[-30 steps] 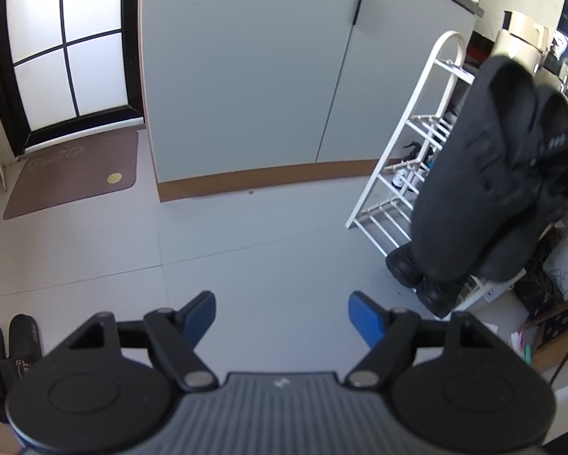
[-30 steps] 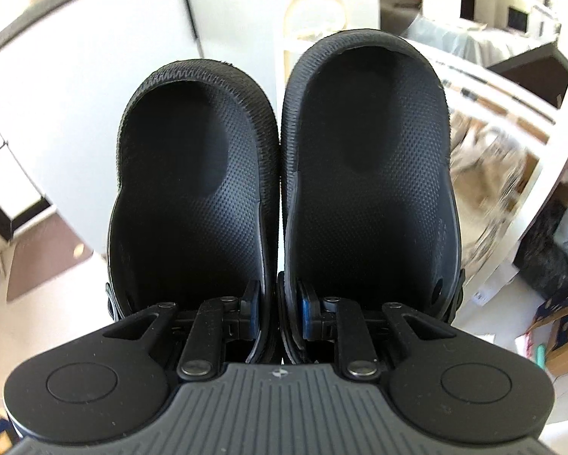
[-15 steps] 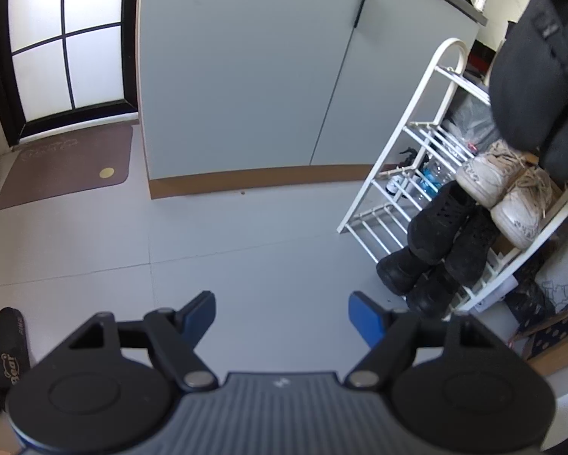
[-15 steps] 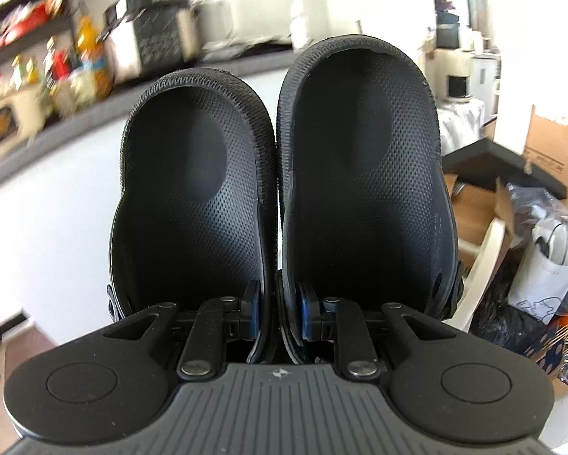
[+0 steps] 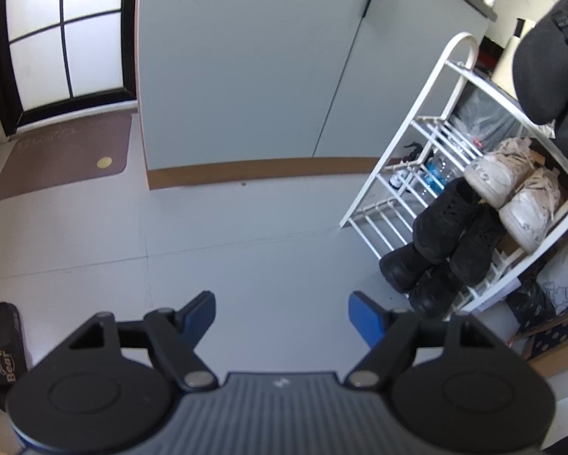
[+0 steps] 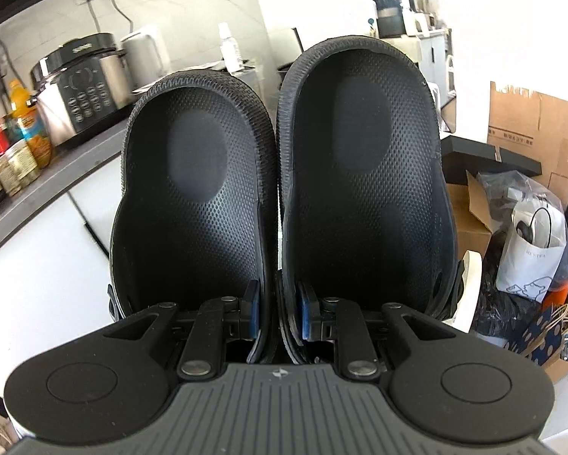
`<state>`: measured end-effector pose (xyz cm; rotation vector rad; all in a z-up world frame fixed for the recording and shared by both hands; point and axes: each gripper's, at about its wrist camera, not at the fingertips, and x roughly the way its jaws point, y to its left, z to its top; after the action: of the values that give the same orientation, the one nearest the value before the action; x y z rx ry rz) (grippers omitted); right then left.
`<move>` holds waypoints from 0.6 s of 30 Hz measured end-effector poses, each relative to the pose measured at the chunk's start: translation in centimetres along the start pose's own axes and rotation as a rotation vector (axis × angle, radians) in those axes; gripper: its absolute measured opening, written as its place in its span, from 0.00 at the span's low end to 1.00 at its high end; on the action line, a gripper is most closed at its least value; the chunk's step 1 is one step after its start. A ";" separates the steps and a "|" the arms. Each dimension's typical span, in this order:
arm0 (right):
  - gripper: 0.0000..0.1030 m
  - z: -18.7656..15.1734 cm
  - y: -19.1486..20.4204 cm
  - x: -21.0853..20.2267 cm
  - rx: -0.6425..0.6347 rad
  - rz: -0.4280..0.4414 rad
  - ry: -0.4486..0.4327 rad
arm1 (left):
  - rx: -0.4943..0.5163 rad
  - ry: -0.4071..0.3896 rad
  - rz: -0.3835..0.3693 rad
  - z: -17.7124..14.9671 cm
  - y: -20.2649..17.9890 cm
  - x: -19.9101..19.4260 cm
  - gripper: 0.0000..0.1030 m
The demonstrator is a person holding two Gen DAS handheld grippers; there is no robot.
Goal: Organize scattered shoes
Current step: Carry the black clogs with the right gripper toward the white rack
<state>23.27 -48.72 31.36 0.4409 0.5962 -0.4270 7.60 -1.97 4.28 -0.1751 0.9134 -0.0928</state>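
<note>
Two black clogs [image 6: 280, 189] pinched in right tool [image 6: 278, 318], mid-carry; left tool [image 5: 282, 314] wide, empty. Next: probably rack [image 5: 409, 174] top shelf.

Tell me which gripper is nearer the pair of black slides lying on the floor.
Left. The left gripper hangs open over the floor with the black slides just off to its left. The right gripper is up by the kitchen counter, clamped on black clogs.

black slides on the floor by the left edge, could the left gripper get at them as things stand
Probably yes: the left gripper is open and empty, and bare floor lies between it and the black slides. Nothing blocks the way, though they sit off to its side.
</note>
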 end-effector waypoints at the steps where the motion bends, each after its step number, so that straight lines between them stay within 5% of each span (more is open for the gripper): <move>1: 0.22 0.2 -0.2 0.8 0.015 -0.010 0.012 | -0.002 0.008 -0.001 0.2 0.2 0.4 0.77; 18: 0.22 3.4 -0.6 10.1 0.091 -0.159 0.061 | -0.033 0.071 0.034 1.7 1.2 4.3 0.77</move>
<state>32.03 -53.47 27.47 0.4968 0.6750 -0.5957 11.61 -1.28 1.73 -0.1876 0.9883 -0.0528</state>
